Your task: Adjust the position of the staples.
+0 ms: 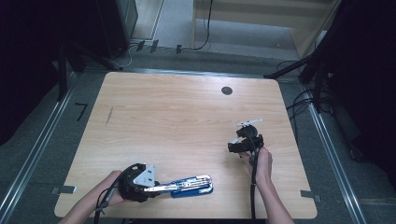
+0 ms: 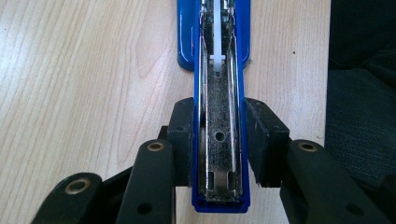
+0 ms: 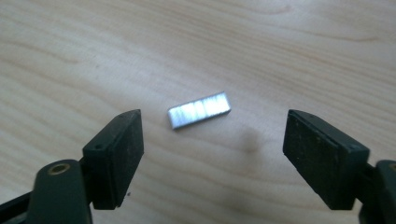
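A blue stapler [image 1: 191, 185] lies flipped open near the table's front edge, its metal magazine [image 2: 219, 116] facing up. My left gripper [image 1: 161, 188] is shut on the stapler's rear end, one pad pressing each blue side [image 2: 219, 140]. At the right of the table a hand holds my right gripper [image 1: 243, 140] pointing down at the wood. Its jaws stand open [image 3: 212, 140], a black pad [image 3: 116, 154] on either side. A short silver strip of staples [image 3: 199, 110] lies flat on the table just beyond the gap between the pads, touching neither.
The light wooden table [image 1: 163, 112] has a dark round cable hole [image 1: 227, 90] near its far edge. In the left gripper view the table's front edge runs close beside the stapler, with dark fabric [image 2: 359, 116] beyond it. Cables trail from both grippers toward the person.
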### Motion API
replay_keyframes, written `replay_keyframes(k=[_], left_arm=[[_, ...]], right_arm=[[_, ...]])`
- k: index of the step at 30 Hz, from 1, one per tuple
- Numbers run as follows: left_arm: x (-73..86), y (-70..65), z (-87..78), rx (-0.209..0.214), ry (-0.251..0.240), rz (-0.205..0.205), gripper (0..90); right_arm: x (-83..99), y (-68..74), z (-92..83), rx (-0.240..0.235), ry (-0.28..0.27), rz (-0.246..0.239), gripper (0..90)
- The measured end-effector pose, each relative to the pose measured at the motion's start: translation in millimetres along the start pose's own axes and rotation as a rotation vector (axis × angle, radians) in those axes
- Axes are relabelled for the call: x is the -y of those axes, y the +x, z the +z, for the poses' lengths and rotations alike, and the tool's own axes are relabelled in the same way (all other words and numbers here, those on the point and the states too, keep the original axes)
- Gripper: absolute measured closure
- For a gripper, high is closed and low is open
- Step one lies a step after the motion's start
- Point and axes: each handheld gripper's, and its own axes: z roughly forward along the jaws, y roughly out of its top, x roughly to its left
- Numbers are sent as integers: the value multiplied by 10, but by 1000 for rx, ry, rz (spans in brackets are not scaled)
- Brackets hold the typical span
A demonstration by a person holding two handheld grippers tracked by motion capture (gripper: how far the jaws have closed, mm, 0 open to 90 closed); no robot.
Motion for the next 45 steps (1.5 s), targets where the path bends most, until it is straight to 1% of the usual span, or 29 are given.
replay_keyframes(k=[3,5,6,7,9,12,14,15,16,17,18,23,26,28,30,33,34,35,36,37,39,43,45], left_arm=[[1,0,2,1,0,-1,669],[2,-1,5,1,-1,-3,669],[0,2,6,2,4,0,669],[0,0,13,1,4,-1,669],[-1,2,18,2,8,0,669],[3,3,18,2,6,1,669],[4,3,18,2,6,2,669],[4,3,18,1,5,2,669],[3,2,17,1,6,4,669],[4,1,18,0,5,5,669],[4,0,19,0,5,5,669],[3,-3,20,-3,7,8,669],[-1,-6,23,-3,11,9,669],[-2,-7,24,-5,13,10,669],[-3,-8,25,-5,13,11,669],[-5,-8,27,-5,15,11,669],[-5,-9,27,-5,16,12,669],[-6,-9,27,-6,16,13,669],[-7,-10,27,-7,17,13,669],[-7,-10,27,-7,17,14,669],[-6,-11,27,-8,16,13,669],[-5,-12,30,-7,16,9,669],[-5,-11,29,-7,17,9,669]], right_arm=[[-67,-12,46,19,-12,18,239],[-86,-2,69,25,-9,23,244],[-86,-2,69,25,-9,23,244],[-104,13,104,35,2,14,263],[-108,18,112,32,4,16,268],[-126,40,143,46,10,2,278],[-137,42,159,55,13,3,289],[-147,34,175,54,10,9,323],[-147,34,175,54,10,9,323],[-157,36,182,61,9,0,371],[-157,36,182,61,9,0,371],[-166,60,178,63,34,-21,469],[-166,69,164,58,39,-25,478],[-163,78,150,55,43,-38,487],[-155,88,138,62,50,-48,503],[-133,89,134,58,62,-49,516],[-125,83,135,57,66,-52,523],[-108,72,137,57,67,-58,553],[-108,72,137,57,67,-58,553],[-102,69,130,55,75,-50,572],[-87,50,123,45,67,-43,600],[-76,-2,104,22,44,-17,612],[-77,-1,106,22,43,-20,624]])
